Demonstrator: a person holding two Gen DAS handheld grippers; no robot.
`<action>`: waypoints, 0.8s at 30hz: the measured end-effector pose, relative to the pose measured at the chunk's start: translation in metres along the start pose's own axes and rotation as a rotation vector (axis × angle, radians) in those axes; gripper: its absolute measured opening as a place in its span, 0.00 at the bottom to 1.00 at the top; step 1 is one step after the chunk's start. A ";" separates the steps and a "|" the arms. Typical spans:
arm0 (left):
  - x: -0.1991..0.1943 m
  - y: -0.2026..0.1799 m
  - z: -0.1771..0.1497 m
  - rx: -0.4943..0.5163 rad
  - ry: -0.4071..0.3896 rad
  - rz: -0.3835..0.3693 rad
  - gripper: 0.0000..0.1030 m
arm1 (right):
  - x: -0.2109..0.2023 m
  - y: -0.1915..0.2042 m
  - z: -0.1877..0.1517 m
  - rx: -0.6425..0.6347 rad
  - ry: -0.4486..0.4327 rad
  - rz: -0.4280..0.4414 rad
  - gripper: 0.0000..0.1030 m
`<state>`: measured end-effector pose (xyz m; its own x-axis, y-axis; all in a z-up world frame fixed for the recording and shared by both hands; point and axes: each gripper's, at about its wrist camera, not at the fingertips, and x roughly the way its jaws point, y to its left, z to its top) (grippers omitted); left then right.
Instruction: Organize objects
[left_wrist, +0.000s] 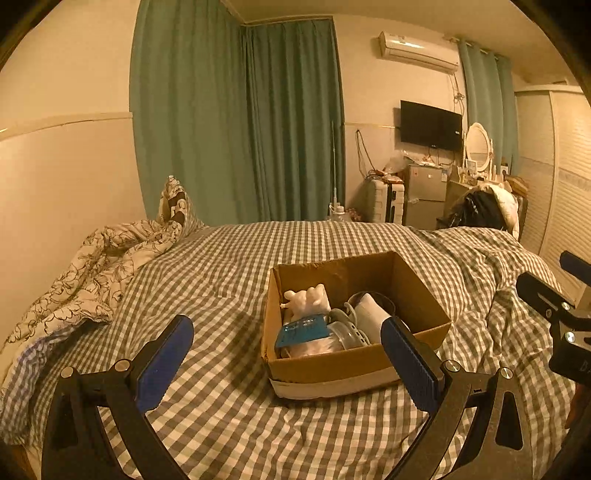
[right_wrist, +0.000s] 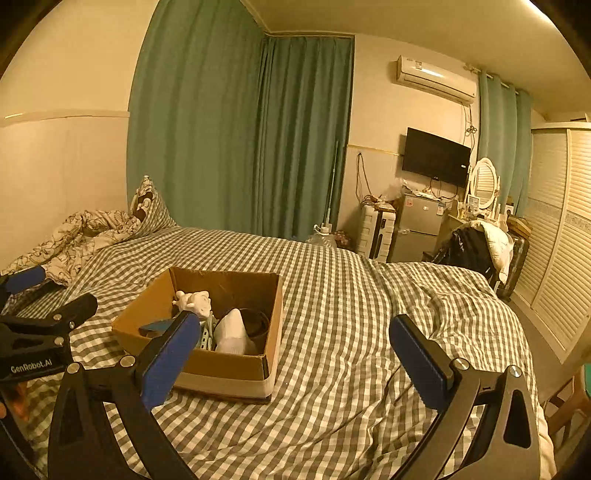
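Cardboard box (left_wrist: 354, 362) on checked bedspread (left_wrist: 221, 266) already holds several items; nothing loose near box; left gripper (left_wrist: 288, 354) and right gripper (right_wrist: 295, 350) both spread, empty

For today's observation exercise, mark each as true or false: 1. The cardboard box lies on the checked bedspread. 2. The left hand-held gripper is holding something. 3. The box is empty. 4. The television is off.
1. True: the cardboard box rests on the checked bedspread.
2. False: the left hand-held gripper is open and holds nothing.
3. False: it holds several things, including a white figurine.
4. True: the television screen is dark.
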<state>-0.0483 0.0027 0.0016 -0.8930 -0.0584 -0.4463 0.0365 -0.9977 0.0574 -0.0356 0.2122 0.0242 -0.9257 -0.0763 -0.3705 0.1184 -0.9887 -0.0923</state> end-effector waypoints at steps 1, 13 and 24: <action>0.000 -0.001 0.000 0.004 -0.001 0.001 1.00 | 0.000 0.000 0.000 0.005 0.001 0.007 1.00; 0.002 -0.002 -0.001 0.010 0.011 0.004 1.00 | 0.007 -0.003 0.000 0.033 0.027 0.008 1.00; 0.003 -0.001 -0.001 0.010 0.018 0.007 1.00 | 0.009 0.000 -0.002 0.031 0.035 0.012 1.00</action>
<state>-0.0504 0.0033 -0.0008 -0.8844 -0.0658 -0.4620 0.0381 -0.9969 0.0690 -0.0431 0.2113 0.0195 -0.9111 -0.0842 -0.4036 0.1179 -0.9912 -0.0593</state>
